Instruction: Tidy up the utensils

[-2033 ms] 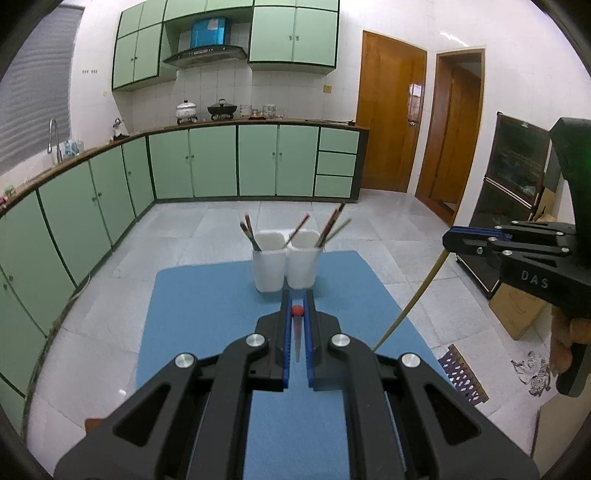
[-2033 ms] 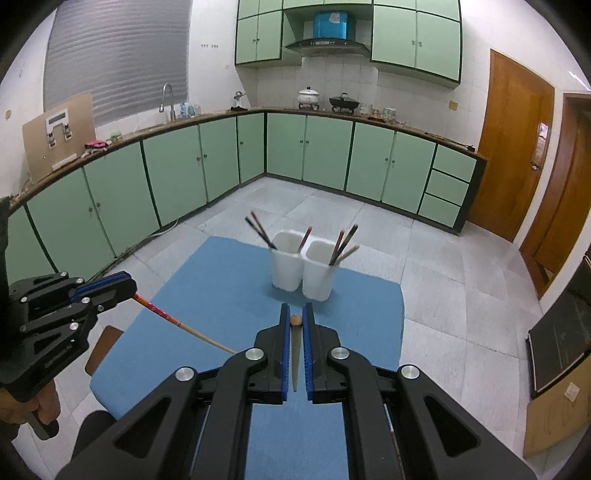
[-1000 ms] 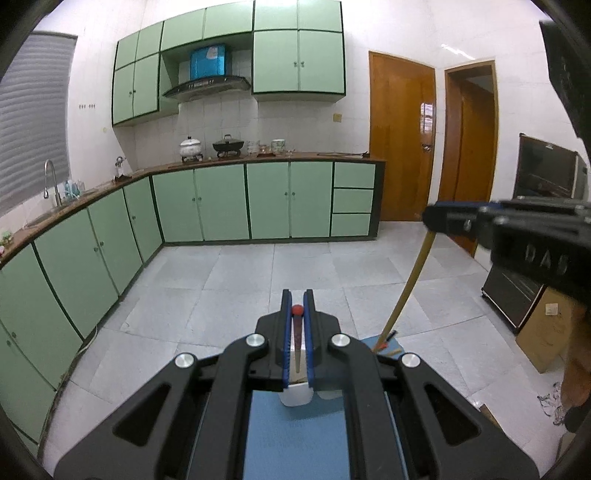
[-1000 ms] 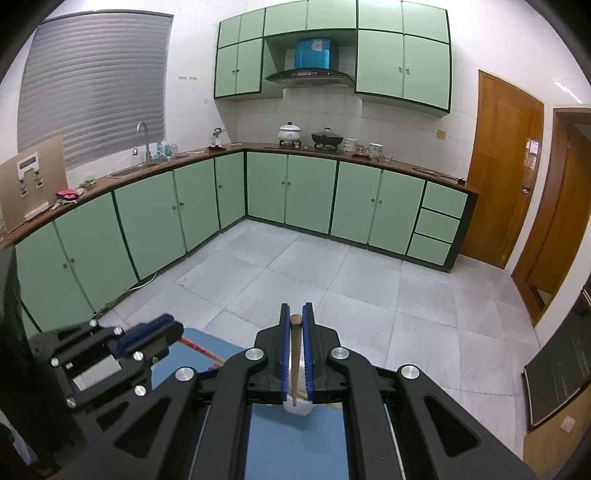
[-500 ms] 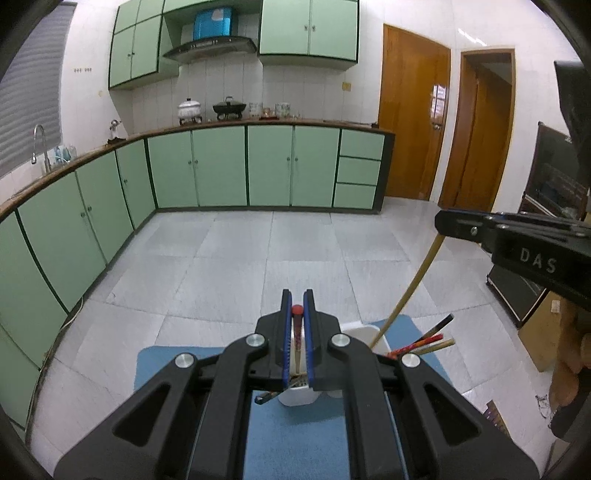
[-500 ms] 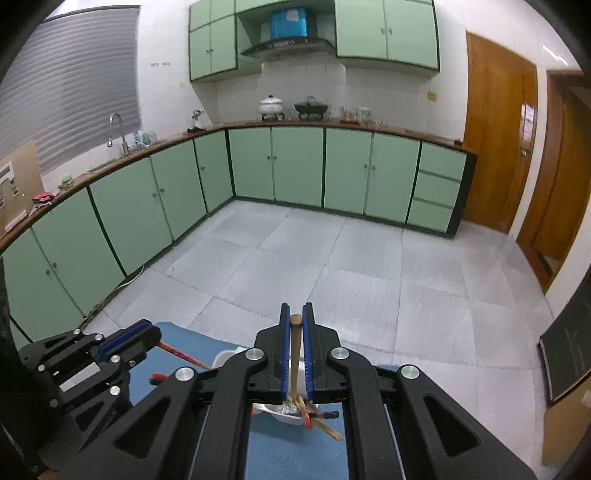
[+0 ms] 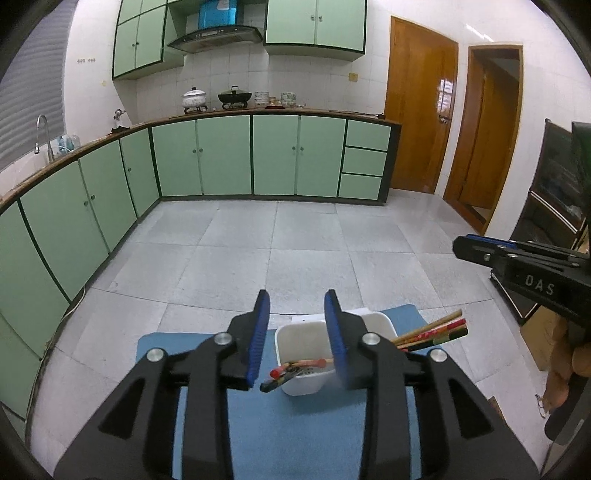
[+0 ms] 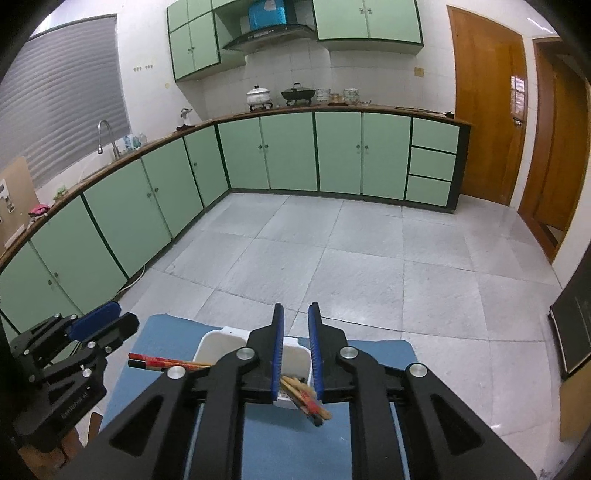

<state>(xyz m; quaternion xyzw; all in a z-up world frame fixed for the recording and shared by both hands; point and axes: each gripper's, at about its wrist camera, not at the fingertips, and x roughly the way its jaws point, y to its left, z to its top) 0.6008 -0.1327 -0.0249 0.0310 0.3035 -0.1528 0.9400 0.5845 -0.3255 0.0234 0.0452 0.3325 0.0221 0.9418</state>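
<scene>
Left gripper (image 7: 297, 334) opening, nothing between jaws; right gripper (image 8: 297, 349) opening, apparently empty. Chopsticks (image 7: 430, 334) rest in white holders (image 7: 301, 341) on blue tabletop (image 7: 295, 435).

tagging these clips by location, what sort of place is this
A home kitchen, most likely. Green cabinets run under a long counter, a pot and a wok sit on the stove under a range hood, and a sink tap stands on the left.

Ahead of your tools ran green cabinets (image 7: 225, 155) under a wooden counter — a white pot (image 7: 194, 98) and black wok (image 7: 235, 96) up top, a tap (image 8: 103, 134) far left, brown doors (image 7: 419, 122) right.
</scene>
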